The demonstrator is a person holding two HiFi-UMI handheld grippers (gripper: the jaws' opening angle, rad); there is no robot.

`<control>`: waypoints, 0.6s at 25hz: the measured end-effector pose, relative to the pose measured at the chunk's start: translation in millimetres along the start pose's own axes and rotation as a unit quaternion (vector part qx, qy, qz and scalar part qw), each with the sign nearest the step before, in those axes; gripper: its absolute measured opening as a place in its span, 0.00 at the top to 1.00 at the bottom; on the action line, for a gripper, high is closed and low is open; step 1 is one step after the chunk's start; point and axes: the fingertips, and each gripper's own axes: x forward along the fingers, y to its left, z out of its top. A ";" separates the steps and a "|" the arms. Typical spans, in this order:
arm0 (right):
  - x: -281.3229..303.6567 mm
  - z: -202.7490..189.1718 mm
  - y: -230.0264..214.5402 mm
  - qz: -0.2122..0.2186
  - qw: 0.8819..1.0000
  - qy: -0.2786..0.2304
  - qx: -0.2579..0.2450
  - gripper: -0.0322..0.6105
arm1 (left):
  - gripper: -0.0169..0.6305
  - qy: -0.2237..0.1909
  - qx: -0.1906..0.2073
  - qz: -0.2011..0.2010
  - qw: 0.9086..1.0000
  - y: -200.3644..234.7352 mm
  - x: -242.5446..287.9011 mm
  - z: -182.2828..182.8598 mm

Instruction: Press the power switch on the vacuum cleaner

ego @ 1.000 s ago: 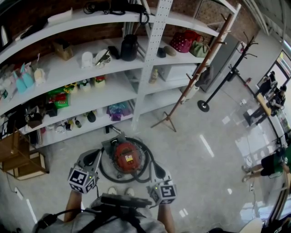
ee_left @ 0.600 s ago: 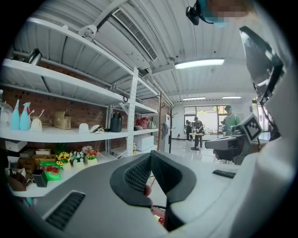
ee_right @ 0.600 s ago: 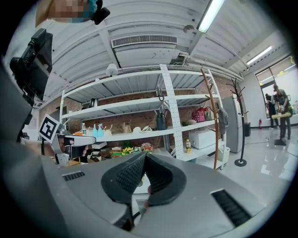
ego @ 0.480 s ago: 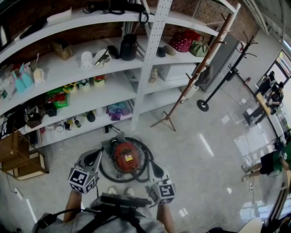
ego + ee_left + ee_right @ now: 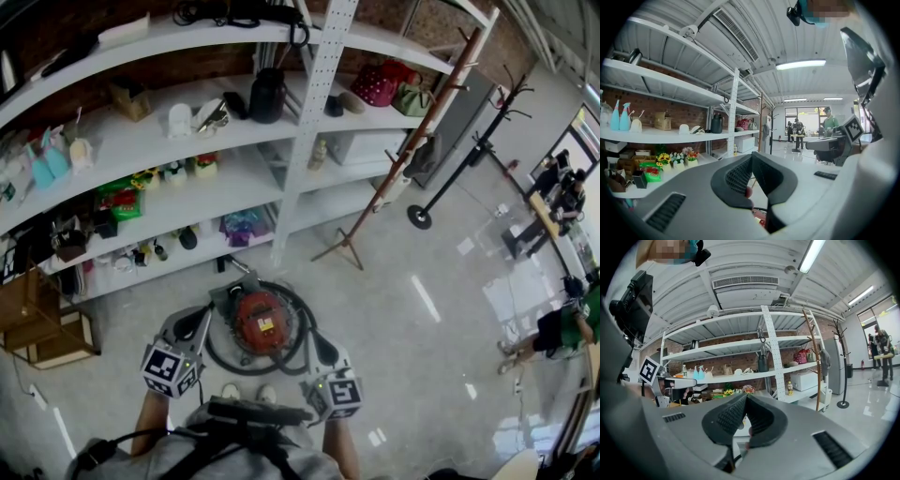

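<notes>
On the floor before the shelves [image 5: 141, 148], btwn both grippers: red vacuum cleaner [image 5: 260, 322]. Left gripper [image 5: 199, 325] & right gripper [image 5: 323, 349] jaws together, empty. Probably heavy, rigid (switch not discernible); no grasp needed, poke w/ closed tip.

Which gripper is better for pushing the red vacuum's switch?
Probably the left gripper: in the head view its shut tip reaches alongside the vacuum cleaner, while the right gripper sits farther back. Close call.
</notes>
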 end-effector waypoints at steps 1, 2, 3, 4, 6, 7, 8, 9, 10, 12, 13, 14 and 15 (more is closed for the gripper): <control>-0.4 -0.1 0.1 0.001 1.000 0.000 0.000 0.93 | 0.97 0.000 0.001 0.000 1.000 -0.6 -0.2 -0.1; -0.8 -0.1 -0.1 0.001 1.000 0.000 -0.001 0.93 | 0.97 0.001 0.001 -0.001 1.000 -1.3 -0.3 -0.1; -1.0 -0.1 -0.5 0.001 1.000 0.000 -0.001 0.93 | 0.97 0.000 0.001 -0.001 1.000 -1.8 -0.4 0.1; -1.0 0.0 -0.8 0.001 1.000 -0.001 -0.002 0.93 | 0.97 0.000 0.001 -0.001 1.000 -2.0 -0.4 0.4; -1.0 0.3 -1.1 0.001 1.000 -0.001 -0.001 0.93 | 0.97 -0.001 0.000 -0.001 1.000 -2.1 0.1 0.6; -1.0 0.5 -1.2 0.000 1.000 -0.001 0.000 0.93 | 0.97 -0.001 -0.001 -0.001 1.000 -2.0 0.3 0.6; -0.8 0.8 -1.3 -0.001 1.000 -0.001 0.001 0.93 | 0.97 -0.001 0.000 -0.001 1.000 -1.9 0.5 0.9; -0.6 1.4 -1.3 -0.002 1.000 -0.001 0.001 0.93 | 0.97 -0.001 0.001 -0.001 1.000 -1.7 0.5 1.3; -0.6 2.4 -1.2 -0.003 1.000 -0.002 0.001 0.93 | 0.97 -0.001 0.001 -0.002 1.000 -1.7 0.6 1.5; -0.7 1.8 -0.8 -0.004 1.000 -0.002 0.001 0.93 | 0.97 0.000 0.001 -0.004 1.000 -2.5 0.8 1.7; -0.6 0.7 -0.8 -0.002 1.000 -0.002 0.001 0.93 | 0.97 0.001 0.001 -0.005 1.000 -3.1 1.1 1.6; -0.6 0.0 -1.0 -0.001 1.000 -0.002 0.001 0.93 | 0.97 0.000 -0.001 -0.006 1.000 -3.7 1.6 1.3; -0.8 -0.3 -1.8 -0.001 1.000 -0.002 0.001 0.93 | 0.97 -0.001 -0.002 -0.006 1.000 -4.3 2.4 1.1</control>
